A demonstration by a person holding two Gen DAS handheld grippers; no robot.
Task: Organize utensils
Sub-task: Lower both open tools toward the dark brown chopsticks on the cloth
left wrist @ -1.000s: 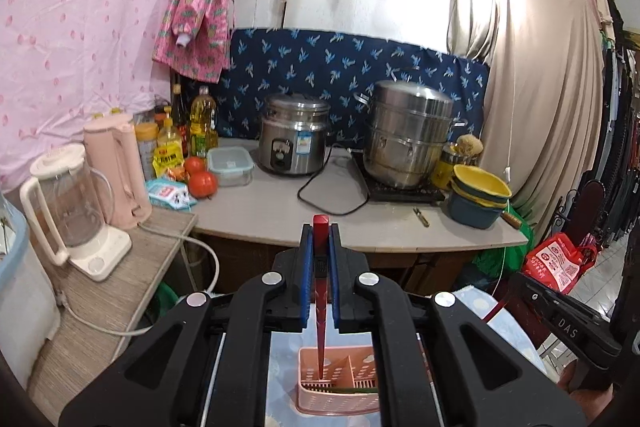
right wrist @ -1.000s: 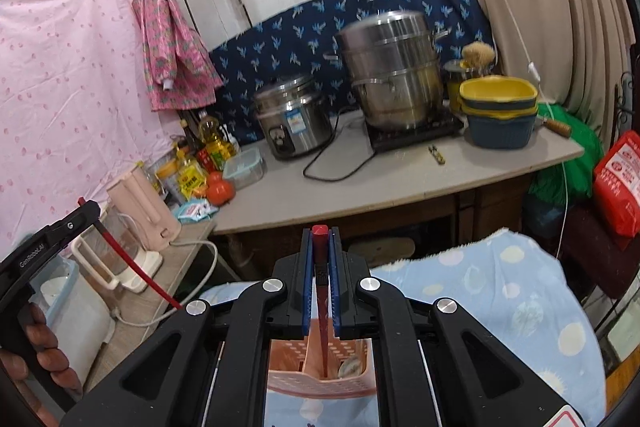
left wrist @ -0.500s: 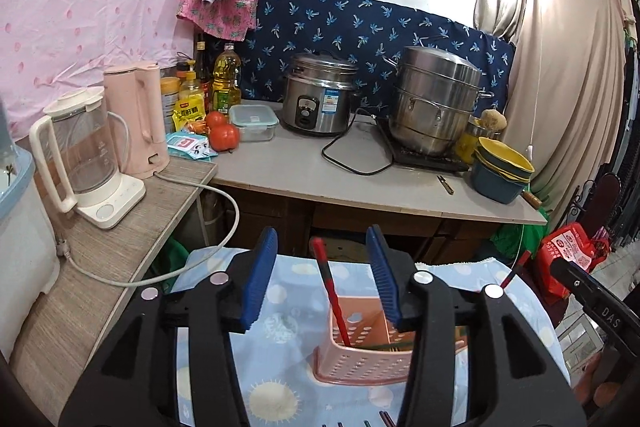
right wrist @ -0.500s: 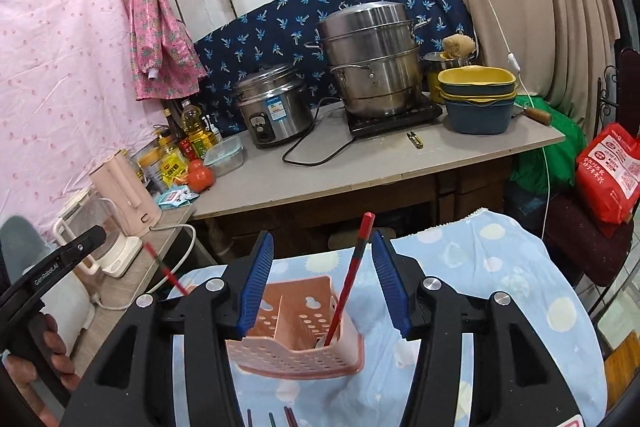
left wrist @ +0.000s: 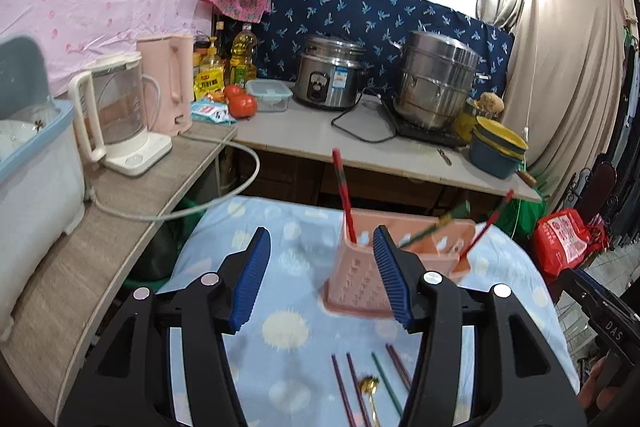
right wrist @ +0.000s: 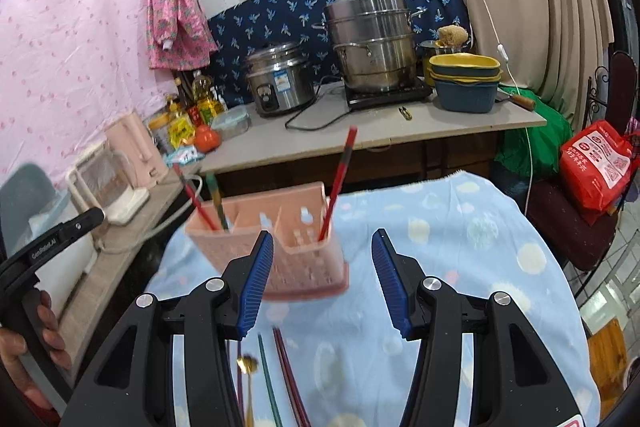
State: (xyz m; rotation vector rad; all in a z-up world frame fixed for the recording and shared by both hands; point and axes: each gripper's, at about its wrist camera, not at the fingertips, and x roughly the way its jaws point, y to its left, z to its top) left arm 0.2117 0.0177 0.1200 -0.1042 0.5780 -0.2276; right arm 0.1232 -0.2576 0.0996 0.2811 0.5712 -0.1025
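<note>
Progress: partly complete. The pink caddy (left wrist: 394, 259) stands toward the far edge of the desk (right wrist: 460, 251), which is covered in blue cloth, and holds three chopsticks, one red (left wrist: 343, 195) at its left end and a red and a green one toward its right end. Still loose near the front edge: several chopsticks (right wrist: 286, 375) and a gold spoon (left wrist: 370, 385).

Your left gripper (left wrist: 322, 277) and right gripper (right wrist: 322, 279) both have jaws released, grasping nothing, and hover short of the caddy.

Clearance: the cloth right of the caddy is open. The desk's left edge sits just beside a wooden shelf carrying a kettle (left wrist: 114, 115); judged tight there. Expect the leaning chopsticks to obstruct a steep approach.
</note>
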